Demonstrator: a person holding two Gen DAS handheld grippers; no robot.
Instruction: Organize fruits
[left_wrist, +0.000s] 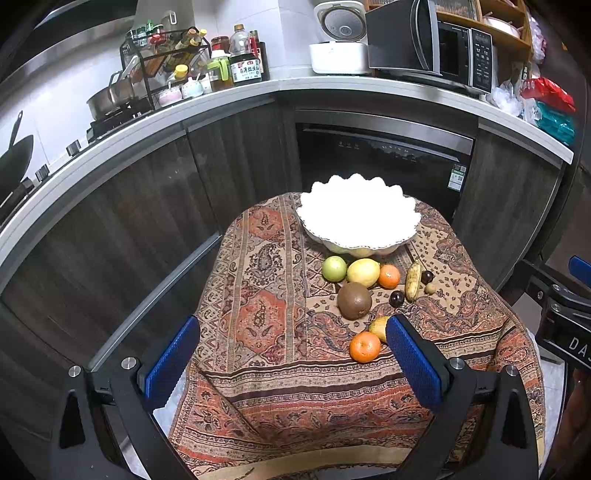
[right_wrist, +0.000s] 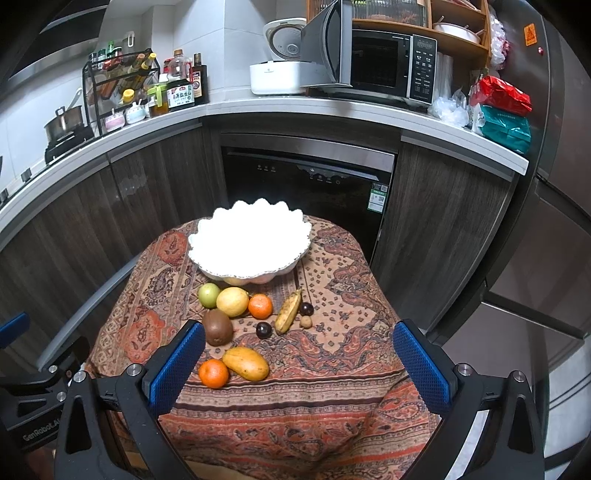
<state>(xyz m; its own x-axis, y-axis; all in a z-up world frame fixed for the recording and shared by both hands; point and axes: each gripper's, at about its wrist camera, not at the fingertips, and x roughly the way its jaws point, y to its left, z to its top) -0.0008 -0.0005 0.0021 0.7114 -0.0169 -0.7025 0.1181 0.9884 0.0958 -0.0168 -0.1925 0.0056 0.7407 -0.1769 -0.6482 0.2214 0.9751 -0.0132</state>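
Observation:
A white scalloped bowl stands at the far side of a small table under a patterned cloth. In front of it lie a green fruit, a lemon, an orange, a small banana, a kiwi, dark plums, a mango and a second orange. My left gripper and right gripper are both open and empty, held above the near part of the table. The left gripper's right finger hides part of the mango.
Behind the table are dark cabinets and a dishwasher. The counter holds a microwave with its door open, a rice cooker, sauce bottles and bags. A fridge stands at the right.

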